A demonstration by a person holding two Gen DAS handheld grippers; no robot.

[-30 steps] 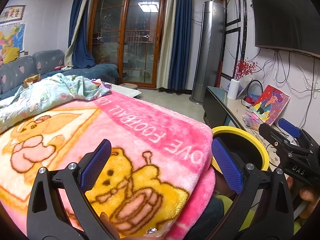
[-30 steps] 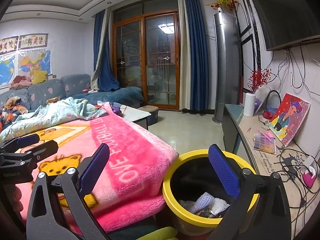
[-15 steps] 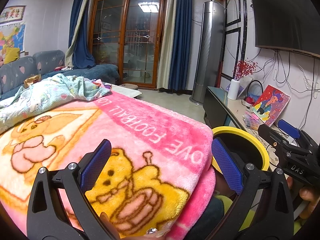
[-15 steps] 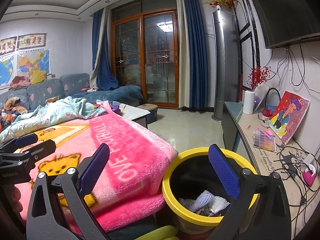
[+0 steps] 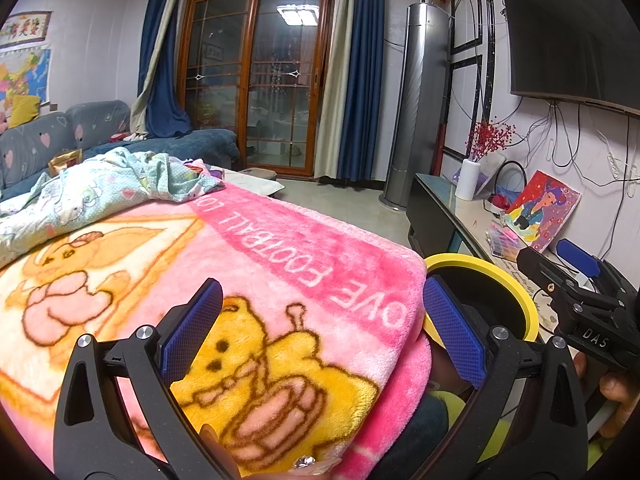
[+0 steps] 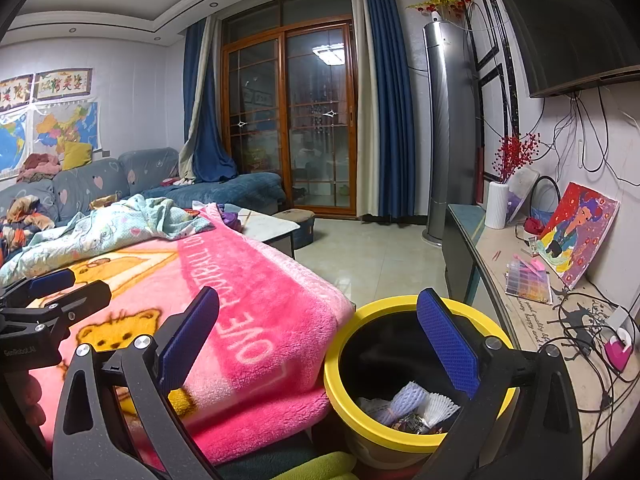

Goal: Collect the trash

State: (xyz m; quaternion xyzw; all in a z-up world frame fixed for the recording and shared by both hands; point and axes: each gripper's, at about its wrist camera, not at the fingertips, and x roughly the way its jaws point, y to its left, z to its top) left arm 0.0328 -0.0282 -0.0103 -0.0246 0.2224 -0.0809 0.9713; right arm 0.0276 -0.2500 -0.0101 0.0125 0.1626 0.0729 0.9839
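A yellow-rimmed trash bin (image 6: 404, 307) stands low between the pink blanket and the TV bench; its rim (image 5: 516, 280) shows at the right in the left wrist view. Inside lie white and lilac foam fruit nets and wrappers (image 6: 408, 404). My right gripper (image 6: 318, 340) hangs open above the bin's left rim with nothing between its fingers. My left gripper (image 5: 320, 320) is open over the pink blanket, empty too. The right gripper's body (image 5: 588, 304) appears at the far right of the left wrist view, the left one's (image 6: 44, 312) at the far left of the right wrist view.
A pink cartoon blanket (image 5: 248, 280) covers a raised surface; a pale blue quilt (image 5: 100, 192) is bunched at its far end. A TV bench (image 6: 536, 304) with cables, a painting (image 6: 576, 232) and a white vase (image 6: 496, 204) runs along the right wall. A sofa (image 6: 100, 184) lies far left.
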